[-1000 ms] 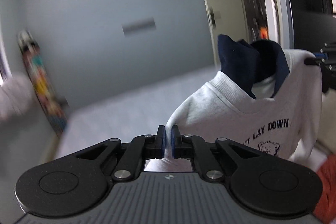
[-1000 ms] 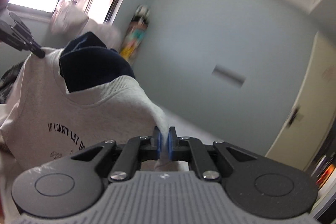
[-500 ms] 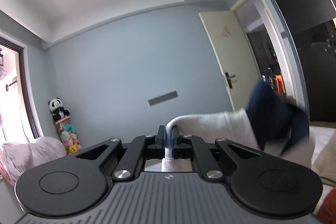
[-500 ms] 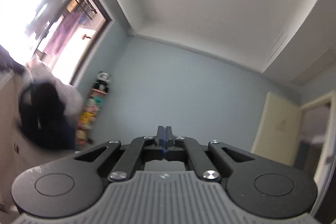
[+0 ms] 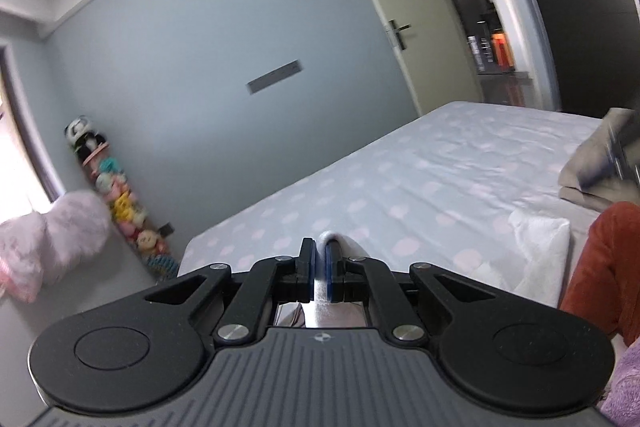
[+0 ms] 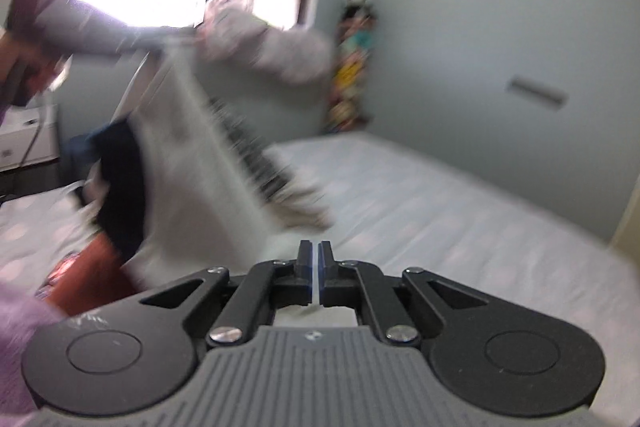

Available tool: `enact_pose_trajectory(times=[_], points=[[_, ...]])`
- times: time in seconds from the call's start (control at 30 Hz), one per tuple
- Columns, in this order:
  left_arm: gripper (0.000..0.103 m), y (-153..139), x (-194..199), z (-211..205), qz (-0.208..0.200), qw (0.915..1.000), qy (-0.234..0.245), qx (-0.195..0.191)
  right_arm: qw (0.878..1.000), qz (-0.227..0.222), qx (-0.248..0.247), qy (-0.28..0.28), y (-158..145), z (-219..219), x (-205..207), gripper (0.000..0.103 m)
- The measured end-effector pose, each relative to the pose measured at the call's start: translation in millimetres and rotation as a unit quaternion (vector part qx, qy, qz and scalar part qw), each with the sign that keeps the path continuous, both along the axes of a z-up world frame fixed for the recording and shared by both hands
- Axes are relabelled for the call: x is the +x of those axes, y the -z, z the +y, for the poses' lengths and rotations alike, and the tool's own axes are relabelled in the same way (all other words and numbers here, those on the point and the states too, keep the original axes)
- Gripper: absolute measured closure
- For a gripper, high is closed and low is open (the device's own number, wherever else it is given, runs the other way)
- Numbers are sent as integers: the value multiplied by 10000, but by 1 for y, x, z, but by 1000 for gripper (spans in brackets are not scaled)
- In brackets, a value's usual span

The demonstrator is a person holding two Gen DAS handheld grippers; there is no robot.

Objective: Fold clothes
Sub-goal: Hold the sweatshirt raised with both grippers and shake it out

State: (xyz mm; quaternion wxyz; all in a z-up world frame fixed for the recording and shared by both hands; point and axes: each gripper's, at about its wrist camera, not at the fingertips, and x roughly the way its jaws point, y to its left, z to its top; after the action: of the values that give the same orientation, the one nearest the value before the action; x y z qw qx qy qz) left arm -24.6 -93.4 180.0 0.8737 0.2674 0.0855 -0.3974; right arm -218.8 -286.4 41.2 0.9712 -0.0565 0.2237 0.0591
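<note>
My left gripper [image 5: 319, 254] is shut on a fold of the light grey sweatshirt [image 5: 326, 291], which shows only as a strip between the jaws. My right gripper [image 6: 317, 259] is shut on the same sweatshirt [image 6: 192, 171], which stretches blurred to the left with its navy hood lining [image 6: 124, 187] and dark printed text. Both grippers are above the bed [image 5: 420, 187] with its pale dotted sheet.
An orange garment [image 5: 604, 267], a white cloth [image 5: 540, 243] and a beige folded item [image 5: 592, 171] lie on the bed's right side. A purple fuzzy cloth [image 6: 16, 327] is near. A toy rack [image 5: 116, 195] stands by the wall; a door [image 5: 404, 7] is beyond.
Both grippers swung up toward the ceiling and then back down toward the bed, carrying the sweatshirt with them. The sweatshirt now swings blurred on the left of the right wrist view.
</note>
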Motion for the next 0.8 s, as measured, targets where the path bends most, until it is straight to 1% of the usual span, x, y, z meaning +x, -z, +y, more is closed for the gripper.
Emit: enact_pose_trajectory(times=[0.03,0.07,0.1,0.13,0.23,0.3,0.4,0.43,0.5,0.57,0.6,0.63,0.67,0.7,0.8], points=[[100,2,6,3,27,10000,-61,-11,9997,125,113,-176,15,9,3,93],[100,4,12,6,53,9999,-115,-19,9988,249,218,-356,31,17,6,82],[100,5,15,9,66,9999,-158,-6,9978,357,233,-508,45,30,10,75],[100,6,16,12,72,9998,-195,17,9967,445,185,-653,61,39,17,65],[100,10,17,20,88,9995,-294,80,9922,671,-7,-1054,90,72,43,65],[100,15,15,29,110,9993,-344,103,9898,748,-182,-1196,106,82,53,63],[100,21,15,39,137,9990,-413,137,9878,804,-460,-1253,120,83,47,61],[100,23,16,41,145,9988,-434,148,9871,811,-565,-1260,125,85,53,61],[100,25,18,46,168,9986,-467,162,9863,817,-669,-1267,133,86,60,61],[100,27,19,50,203,9985,-487,161,9865,780,-671,-1273,140,86,64,67],[100,28,21,51,215,9984,-503,168,9875,763,-618,-1237,142,86,66,72],[100,28,21,52,223,9983,-510,179,9884,747,-560,-1196,145,85,68,87],[100,29,21,53,229,9982,-514,192,9894,715,-556,-1132,146,85,68,94],[100,30,22,53,230,9981,-525,204,9904,681,-559,-1065,148,84,68,95],[100,31,22,54,242,9979,-556,231,9963,273,-514,-631,138,78,53,97]])
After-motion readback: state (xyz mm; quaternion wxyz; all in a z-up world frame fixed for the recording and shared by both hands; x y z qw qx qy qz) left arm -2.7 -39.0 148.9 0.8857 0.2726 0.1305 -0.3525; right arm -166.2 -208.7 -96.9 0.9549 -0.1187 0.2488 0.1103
